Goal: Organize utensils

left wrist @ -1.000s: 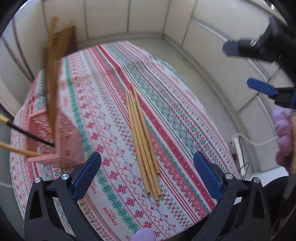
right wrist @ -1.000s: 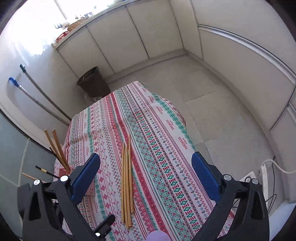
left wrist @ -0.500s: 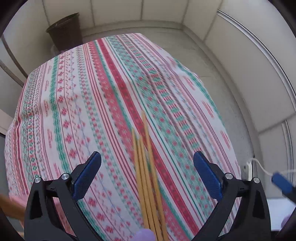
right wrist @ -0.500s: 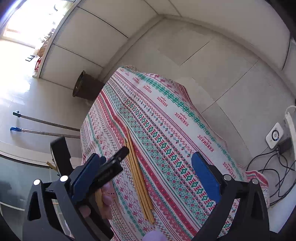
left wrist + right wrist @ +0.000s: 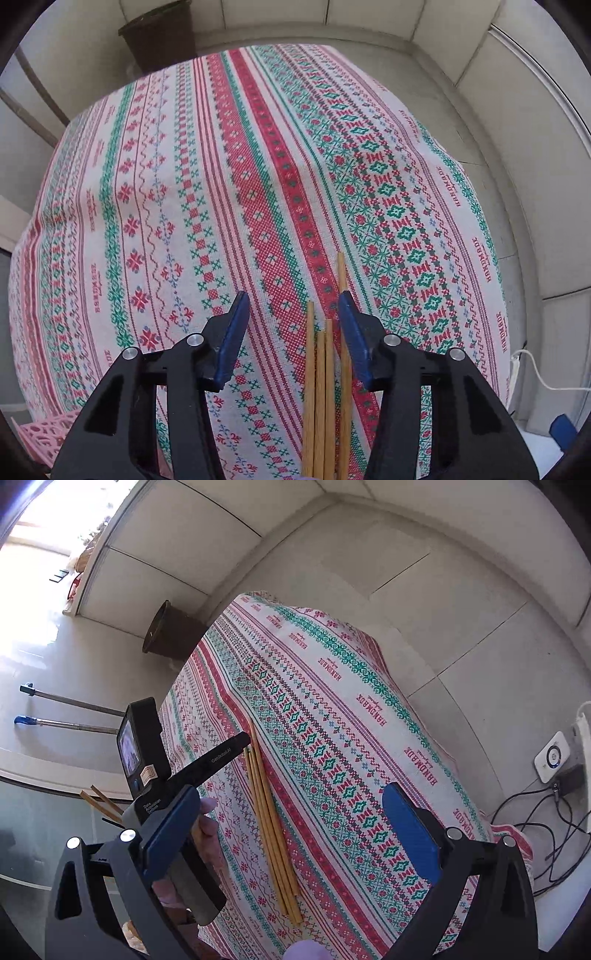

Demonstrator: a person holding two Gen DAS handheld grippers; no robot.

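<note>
Several wooden chopsticks [image 5: 325, 387] lie side by side on the patterned tablecloth [image 5: 258, 184]. My left gripper [image 5: 291, 317] is low over their far ends, jaws partly closed, with the sticks between the blue pads and one stick at the right pad; nothing is clamped. In the right wrist view the chopsticks [image 5: 271, 819] lie in a row and the left gripper [image 5: 247, 740] reaches their far tips. My right gripper [image 5: 288, 819] is wide open and empty, held above the table. A pink basket [image 5: 40, 435] shows at the lower left edge.
A dark bin [image 5: 166, 631] stands on the floor beyond the table. Two long handles [image 5: 70, 710] lie on the floor at left. Cables and a white device [image 5: 550, 757] sit on the floor at right. More chopsticks [image 5: 101, 801] stick up at left.
My left gripper has dropped down and forward onto the far ends of the chopsticks and its jaws have narrowed. The right gripper has tilted and stayed open.
</note>
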